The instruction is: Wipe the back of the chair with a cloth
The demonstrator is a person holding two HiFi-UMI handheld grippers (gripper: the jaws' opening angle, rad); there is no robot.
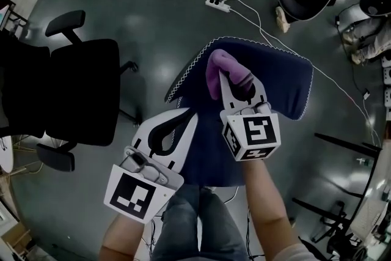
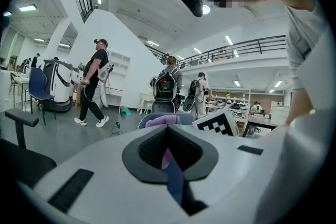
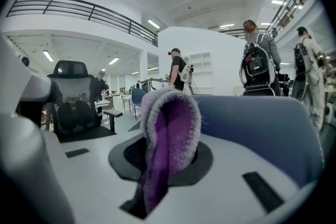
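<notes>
While the right gripper [image 1: 239, 81] pinches the purple cloth [image 1: 220, 67] in its jaws atop the blue chair back [image 1: 284, 82] at frame centre, hiding the cloth's lower end, the left gripper [image 1: 185, 113], lower left, has its jaws closed together.

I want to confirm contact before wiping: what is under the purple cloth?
The blue chair back lies under the purple cloth, which the right gripper clamps. Whether the cloth actually touches the fabric is covered by the cloth itself.

A black office chair [image 1: 73, 91] stands at left; a white power strip [image 1: 218, 5] lies on the floor [image 1: 165, 27].
</notes>
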